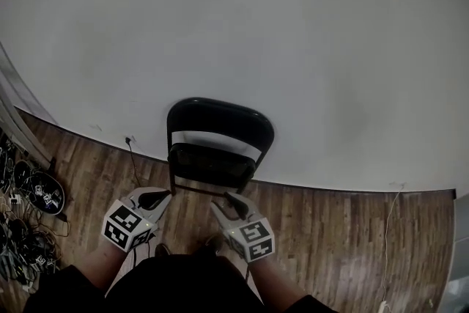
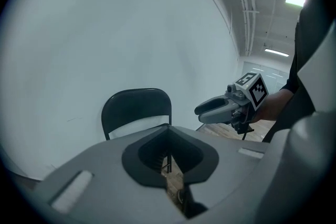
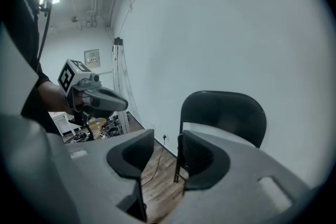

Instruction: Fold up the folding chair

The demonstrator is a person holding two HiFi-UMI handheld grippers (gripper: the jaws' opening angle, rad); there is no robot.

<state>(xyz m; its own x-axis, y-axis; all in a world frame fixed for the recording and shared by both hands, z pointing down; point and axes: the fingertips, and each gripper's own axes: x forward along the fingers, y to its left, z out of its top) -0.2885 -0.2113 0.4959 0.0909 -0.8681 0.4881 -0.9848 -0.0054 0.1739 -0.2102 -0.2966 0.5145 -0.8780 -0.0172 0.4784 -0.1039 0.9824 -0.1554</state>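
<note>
While both tools hover just short of it, folding chair stands upright on wooden floor against wall. Seat apparently down, so folding looks undone. Left gripper fingers together, empty; right gripper fingers partly apart, empty.

— How many chairs?
— One black folding chair.
— And tools?
— Two: the left tool and the right tool, with one marker cube on each.
— Cables on the floor?
— A tangle; I can't count them.
</note>
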